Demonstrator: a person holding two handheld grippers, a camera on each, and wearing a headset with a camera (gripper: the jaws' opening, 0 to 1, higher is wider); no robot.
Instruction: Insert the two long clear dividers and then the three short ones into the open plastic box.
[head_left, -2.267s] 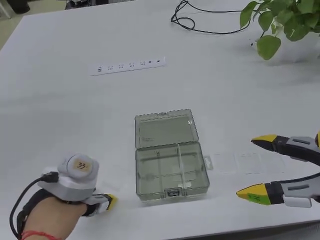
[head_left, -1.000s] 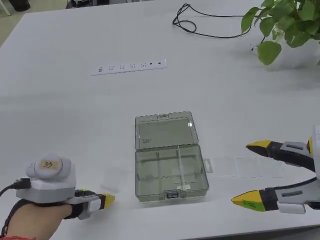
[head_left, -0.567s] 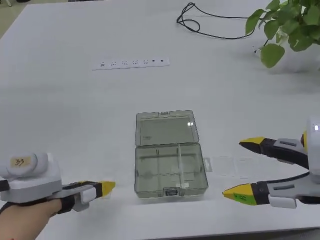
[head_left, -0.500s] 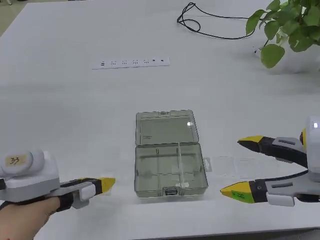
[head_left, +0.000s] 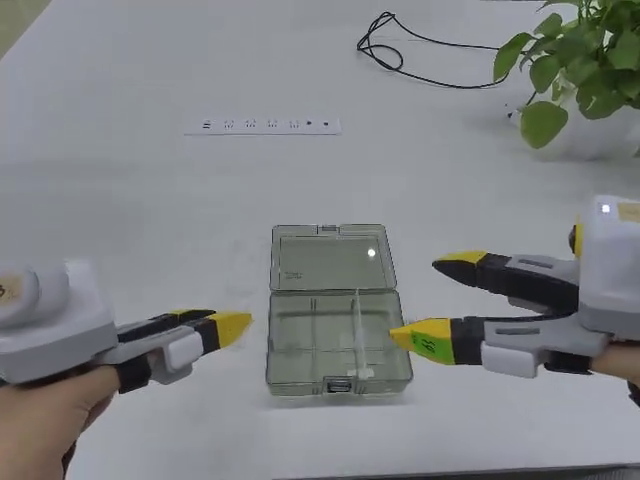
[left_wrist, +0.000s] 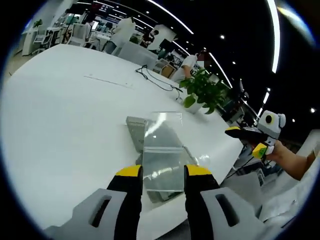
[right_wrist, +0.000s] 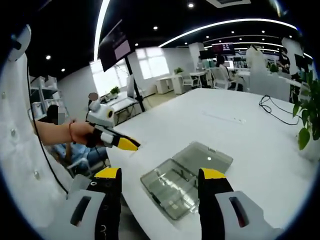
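plastic box: open, in the middle of the worktop just ahead of me. The tray is nearer and the lid lies folded flat on the far side.
fitted partition: one clear upright strip runs front to back inside the tray, right of centre. I take it for a divider already seated, but I cannot tell whether it is a long or a short one.
left gripper: held left of the plastic box and apart from it, pointing at it. In the left gripper view its fingers stand at a narrow gap, closed on the two edges of a clear divider that reaches out ahead of them.
right gripper: fingers spread wide and carrying nothing. In the head view their yellow tips hang over the right edge of the tray, one toward the lid hinge and one toward the front half.
progress: early, by my reading. One piece seems in place and one is in hand but not yet in the tray. The rest of the five are to come.
next step, as I judge it: bring the held clear divider over the tray, stand it on edge and press it into its slots. The right gripper is free to steady the plastic box.
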